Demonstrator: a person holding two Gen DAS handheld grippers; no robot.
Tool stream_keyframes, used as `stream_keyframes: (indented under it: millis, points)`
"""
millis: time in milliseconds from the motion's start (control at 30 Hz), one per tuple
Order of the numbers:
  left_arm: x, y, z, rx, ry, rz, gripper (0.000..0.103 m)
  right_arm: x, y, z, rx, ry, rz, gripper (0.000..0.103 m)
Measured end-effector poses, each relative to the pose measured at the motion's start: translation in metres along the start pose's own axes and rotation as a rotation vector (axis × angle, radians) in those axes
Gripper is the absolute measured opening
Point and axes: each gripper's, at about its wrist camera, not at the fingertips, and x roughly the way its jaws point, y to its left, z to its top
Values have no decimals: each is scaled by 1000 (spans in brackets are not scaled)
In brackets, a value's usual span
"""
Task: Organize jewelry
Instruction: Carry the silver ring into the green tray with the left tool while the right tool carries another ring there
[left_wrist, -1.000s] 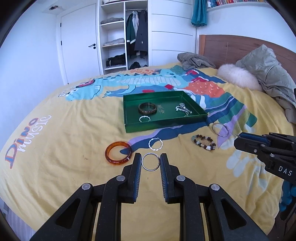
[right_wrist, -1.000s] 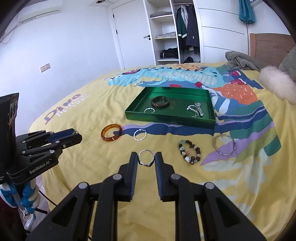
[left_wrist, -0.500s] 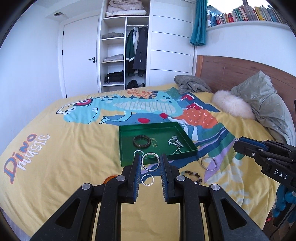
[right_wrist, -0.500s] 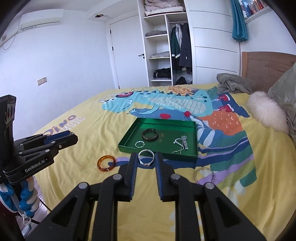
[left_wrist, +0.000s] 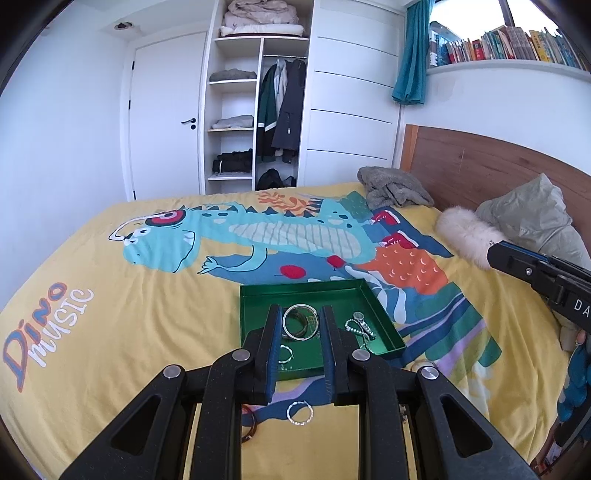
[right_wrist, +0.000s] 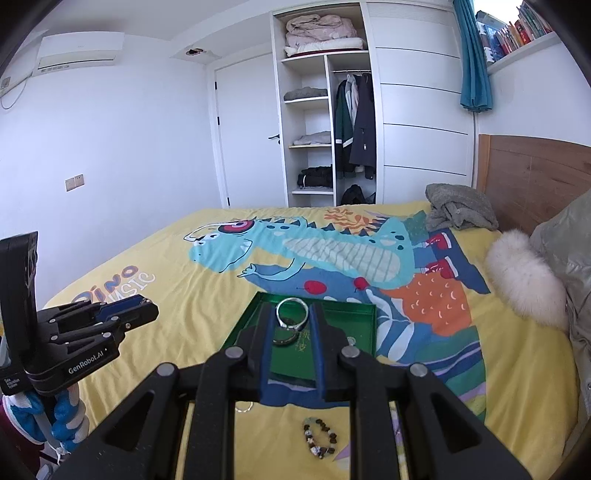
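Observation:
My left gripper (left_wrist: 301, 314) is shut on a thin silver bangle (left_wrist: 299, 305), lifted above the bed in front of the green tray (left_wrist: 384, 325). My right gripper (right_wrist: 291, 312) is shut on a second silver bangle (right_wrist: 291, 300), also lifted and lined up with the green tray (right_wrist: 332, 301). A dark bangle (left_wrist: 301, 334), a small ring (left_wrist: 285, 356) and a silver chain (left_wrist: 360, 328) lie in the tray. On the bedspread lie a twisted silver bracelet (left_wrist: 300, 413), an amber bangle (left_wrist: 250, 428) and a beaded bracelet (right_wrist: 319, 437).
The yellow dinosaur bedspread (left_wrist: 147, 314) covers the bed. A fluffy white cushion (right_wrist: 524, 280), a grey pillow (left_wrist: 535, 218) and crumpled grey cloth (left_wrist: 391, 186) lie by the wooden headboard (left_wrist: 480, 166). A wardrobe (left_wrist: 258, 110) stands behind the bed. Another silver bangle (left_wrist: 424, 364) lies right of the tray.
Both grippers have risen from near the bedspread, each carrying its silver bangle. The tray now shows behind the fingertips and the loose bracelets have dropped low in view.

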Motion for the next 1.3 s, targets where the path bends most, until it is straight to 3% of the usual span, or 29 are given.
stream_keyframes:
  millis: [133, 267, 500, 733, 1000, 1300]
  points:
    - [30, 2, 12, -3, 17, -2, 20, 26, -10, 20, 8, -5, -8, 18]
    - [75, 1, 10, 0, 69, -5, 20, 71, -20, 16, 15, 36, -12, 18]
    - [172, -4, -27, -1, 221, -19, 20, 164, -51, -42, 79, 192, -11, 18]
    - [243, -21, -64, 30, 335, -33, 20, 239, -87, -86, 123, 314, -35, 18]
    - [283, -28, -88, 35, 398, -36, 20, 271, -96, -129, 112, 410, -41, 18]
    - [287, -31, -92, 51, 406, -2, 20, 276, -98, -147, 118, 457, -48, 18]
